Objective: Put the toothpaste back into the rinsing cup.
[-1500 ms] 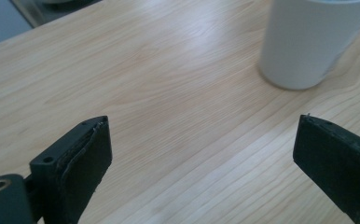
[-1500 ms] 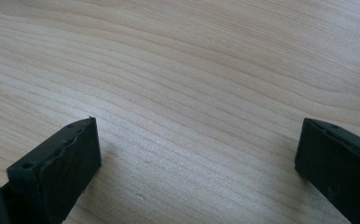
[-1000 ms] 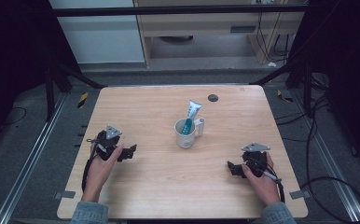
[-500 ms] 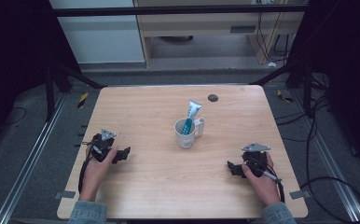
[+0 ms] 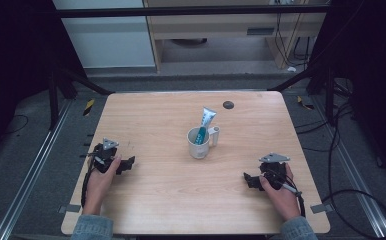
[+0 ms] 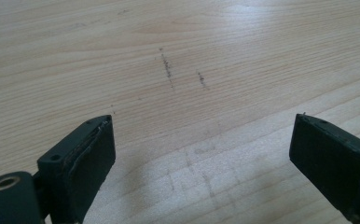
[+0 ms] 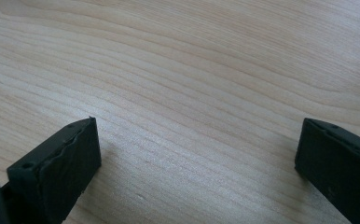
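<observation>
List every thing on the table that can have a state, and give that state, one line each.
Mug: upright at the table's middle, handle to its right, holding the tube.
Toothpaste tube: standing in the mug, leaning, its top sticking out above the rim.
Left gripper: open, nothing between its jaws, low over the table.
Right gripper: open, nothing between its jaws, low over the table.

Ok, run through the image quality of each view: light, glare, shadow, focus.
High view: the table is evenly lit and its surroundings fall off into dark; the mug and the toothpaste tube look soft. Left gripper view: pale glare on the wood at upper right, a soft shadow beside the near jaw of the left tongs, jaw edges slightly blurred. Right gripper view: sharp grain, faint sheen between the jaws of the right tongs.
</observation>
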Demonstrator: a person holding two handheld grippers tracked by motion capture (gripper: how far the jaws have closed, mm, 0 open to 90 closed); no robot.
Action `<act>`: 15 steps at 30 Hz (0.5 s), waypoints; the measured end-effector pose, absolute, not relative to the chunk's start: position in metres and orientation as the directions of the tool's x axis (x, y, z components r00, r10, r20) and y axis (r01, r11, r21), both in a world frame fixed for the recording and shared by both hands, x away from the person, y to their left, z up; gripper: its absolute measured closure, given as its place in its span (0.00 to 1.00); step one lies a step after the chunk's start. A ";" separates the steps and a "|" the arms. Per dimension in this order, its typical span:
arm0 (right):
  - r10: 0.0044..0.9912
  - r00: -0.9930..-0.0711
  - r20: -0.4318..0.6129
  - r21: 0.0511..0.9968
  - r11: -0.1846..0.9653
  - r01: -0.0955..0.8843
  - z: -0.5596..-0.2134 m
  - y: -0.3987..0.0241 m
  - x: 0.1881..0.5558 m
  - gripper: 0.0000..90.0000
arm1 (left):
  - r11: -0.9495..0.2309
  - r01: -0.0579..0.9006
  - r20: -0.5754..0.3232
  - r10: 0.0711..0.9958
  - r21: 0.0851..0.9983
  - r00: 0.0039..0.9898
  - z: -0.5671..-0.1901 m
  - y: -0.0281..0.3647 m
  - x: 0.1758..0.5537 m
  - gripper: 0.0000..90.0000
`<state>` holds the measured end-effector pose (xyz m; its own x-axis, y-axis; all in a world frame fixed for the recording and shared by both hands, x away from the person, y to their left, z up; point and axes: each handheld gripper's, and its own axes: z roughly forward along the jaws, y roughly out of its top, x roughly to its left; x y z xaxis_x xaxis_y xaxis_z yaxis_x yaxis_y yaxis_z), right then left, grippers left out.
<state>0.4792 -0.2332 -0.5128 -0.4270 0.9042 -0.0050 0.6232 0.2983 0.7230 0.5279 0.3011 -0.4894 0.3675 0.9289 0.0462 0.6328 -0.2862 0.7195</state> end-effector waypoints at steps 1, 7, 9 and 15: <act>0.904 -0.427 -0.005 0.723 0.298 0.623 -0.513 -0.233 0.479 0.00 | -0.284 0.635 0.045 0.930 0.718 0.365 -0.491 0.302 0.528 0.07; 0.904 -0.427 -0.006 0.723 0.298 0.623 -0.513 -0.233 0.479 0.00 | -0.301 0.643 0.055 0.926 0.705 0.373 -0.497 0.301 0.531 0.07; 0.904 -0.427 -0.005 0.723 0.298 0.623 -0.513 -0.233 0.479 0.00 | -0.308 0.643 0.057 0.923 0.701 0.380 -0.499 0.299 0.532 0.07; 0.904 -0.427 -0.005 0.723 0.298 0.623 -0.513 -0.233 0.479 0.00 | -0.288 0.630 0.027 0.920 0.721 0.391 -0.507 0.298 0.536 0.06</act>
<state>0.4792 -0.2332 -0.5128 -0.4267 0.9044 -0.0054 0.6231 0.2983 0.7230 0.5365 0.2982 -0.5066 0.3909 0.9200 0.0266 0.6296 -0.2884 0.7214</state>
